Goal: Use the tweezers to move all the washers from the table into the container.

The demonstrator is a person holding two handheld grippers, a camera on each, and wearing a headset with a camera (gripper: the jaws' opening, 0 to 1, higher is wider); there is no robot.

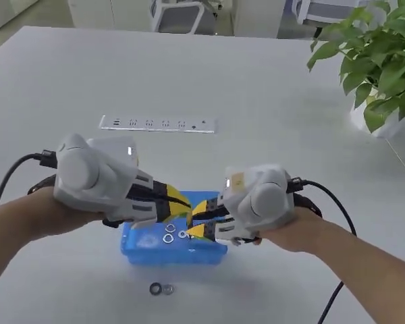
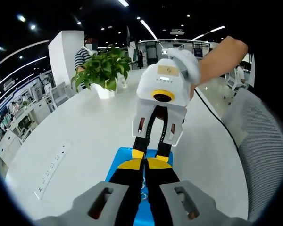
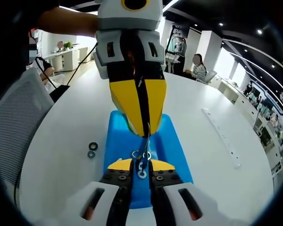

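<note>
My left tongs clamped on the tweezers, right tongs slightly parted around them, I should release the washer low inside the blue container.

1. No writing is clear enough to read.
2. The right gripper carries a small tan label with a line of dark letters, too small to make out.
3. The power strip has blurred marks beside its sockets.
</note>
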